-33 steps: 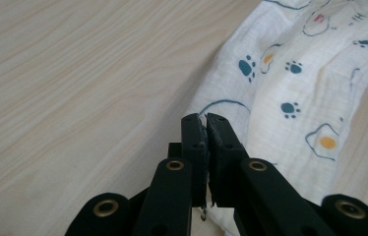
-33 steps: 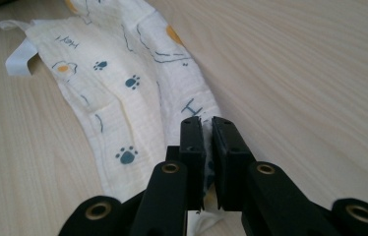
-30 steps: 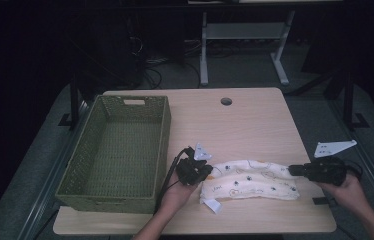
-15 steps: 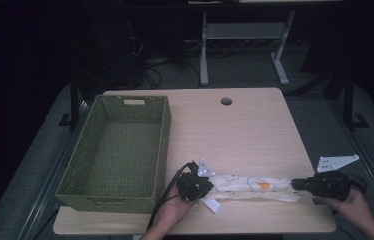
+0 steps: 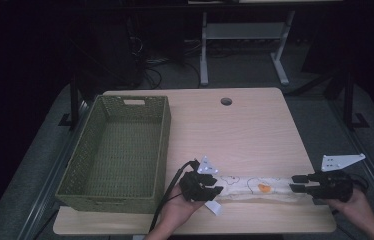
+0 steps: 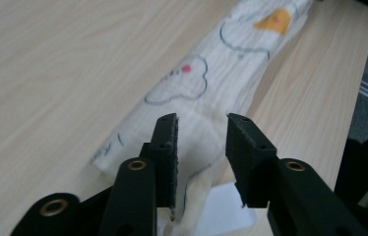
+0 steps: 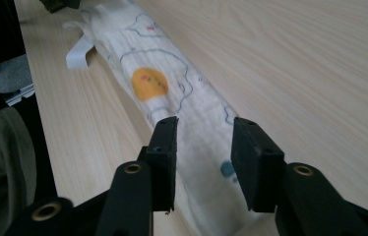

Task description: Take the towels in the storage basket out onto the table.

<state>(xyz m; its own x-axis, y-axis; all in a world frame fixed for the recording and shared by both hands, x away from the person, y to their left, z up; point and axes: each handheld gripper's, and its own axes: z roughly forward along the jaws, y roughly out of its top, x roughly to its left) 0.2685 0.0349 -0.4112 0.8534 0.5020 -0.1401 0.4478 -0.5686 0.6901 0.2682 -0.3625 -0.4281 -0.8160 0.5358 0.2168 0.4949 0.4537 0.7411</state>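
Note:
A long folded white cloth (image 5: 255,187) printed with cloud outlines and an orange dot lies flat and straight near the table's front edge. At its left end is my left gripper (image 5: 215,189), open. In the left gripper view the jaws (image 6: 201,120) have just been opening and stand apart over the cloth's end (image 6: 197,83) without pressing it. My right gripper (image 5: 297,182) is at the other end, also open. Its jaws (image 7: 201,123) have just been opening too, and the cloth (image 7: 157,64) runs between them untouched.
A green woven basket (image 5: 162,140) stands at the table's left, with nothing inside. A white label (image 5: 216,207) sticks out from the cloth's left end. The table has a cable hole (image 5: 226,101) at the back. The front edge lies close behind both hands.
The cloth was curved and held at both ends; now it lies straight nearer the front edge. Both grippers have let go and their jaws stand apart.

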